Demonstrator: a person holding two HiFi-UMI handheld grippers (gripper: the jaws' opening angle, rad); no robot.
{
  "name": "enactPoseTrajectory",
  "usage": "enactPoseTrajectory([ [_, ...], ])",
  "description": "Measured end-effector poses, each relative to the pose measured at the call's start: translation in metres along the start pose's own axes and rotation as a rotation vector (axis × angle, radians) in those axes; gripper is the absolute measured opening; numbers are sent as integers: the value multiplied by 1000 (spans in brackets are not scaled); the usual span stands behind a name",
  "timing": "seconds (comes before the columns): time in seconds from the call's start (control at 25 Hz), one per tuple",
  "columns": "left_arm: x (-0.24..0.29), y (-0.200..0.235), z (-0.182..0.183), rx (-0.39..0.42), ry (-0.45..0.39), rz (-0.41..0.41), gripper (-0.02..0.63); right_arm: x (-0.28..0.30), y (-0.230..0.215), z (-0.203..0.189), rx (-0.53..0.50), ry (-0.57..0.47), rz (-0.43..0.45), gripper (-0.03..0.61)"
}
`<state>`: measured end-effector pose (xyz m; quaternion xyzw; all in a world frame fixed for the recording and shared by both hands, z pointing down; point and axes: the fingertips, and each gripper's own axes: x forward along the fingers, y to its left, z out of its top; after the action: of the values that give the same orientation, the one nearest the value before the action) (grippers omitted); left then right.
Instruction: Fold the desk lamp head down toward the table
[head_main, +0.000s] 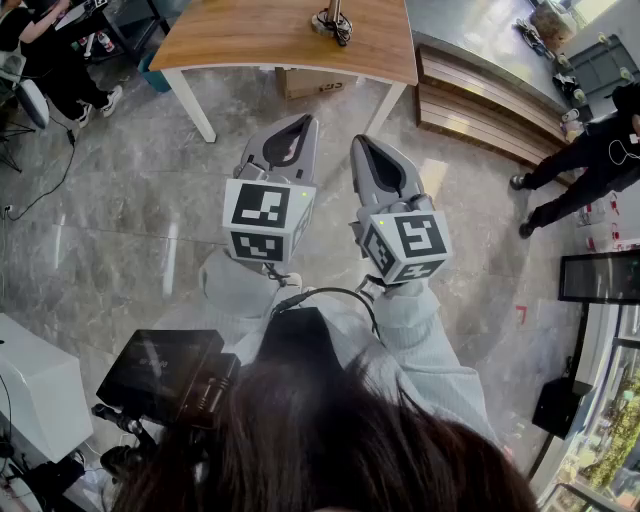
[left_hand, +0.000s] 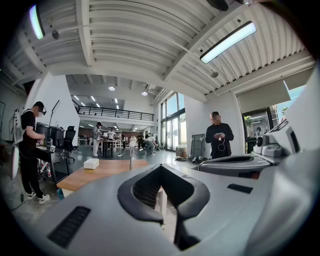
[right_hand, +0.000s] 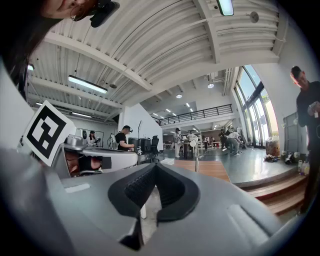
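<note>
Approach step; folding not yet begun. Left tongs (head_main: 304, 122) clenched, empty. Right tongs (head_main: 359, 143) clenched, empty. Both held level, side by side above floor. Desk lamp (head_main: 333, 22) upright on wooden surface (head_main: 240, 42), well apart ahead. Next, probably: close in on surface, release one pair, grasp lamp head, press down gently.

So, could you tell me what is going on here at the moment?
A person stands short of the wooden table, holding a two-jaw gripper in each hand. The left gripper and the right gripper are both shut and empty, held level side by side and pointing toward the table. The desk lamp stands on the table, untouched, so the folding has not begun.
</note>
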<state>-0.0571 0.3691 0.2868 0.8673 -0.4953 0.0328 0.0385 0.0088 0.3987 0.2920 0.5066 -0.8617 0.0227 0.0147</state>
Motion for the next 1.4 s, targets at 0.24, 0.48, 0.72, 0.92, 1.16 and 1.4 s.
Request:
enactPoseTrajectory([
  [0.24, 1, 1, -1, 7, -4, 2, 3, 1, -1, 1, 16, -20, -1, 2],
  [0.48, 5, 3, 1, 7, -5, 4, 3, 5, -4, 2, 6, -20, -18, 2],
  [0.72, 15, -10, -5, 9, 4, 9, 3, -3, -21, -8, 20, 5, -9, 2],
  [0.92, 29, -11, -13, 16, 20, 27, 3, 2, -45, -14, 48, 4, -12, 2],
  [1.16, 81, 14, -16, -4, 40, 37, 3, 44, -83, -18, 81, 12, 4, 2],
  [1.4, 168, 68, -7, 13, 50, 23, 3, 134, -132, -13, 82, 8, -4, 2],
])
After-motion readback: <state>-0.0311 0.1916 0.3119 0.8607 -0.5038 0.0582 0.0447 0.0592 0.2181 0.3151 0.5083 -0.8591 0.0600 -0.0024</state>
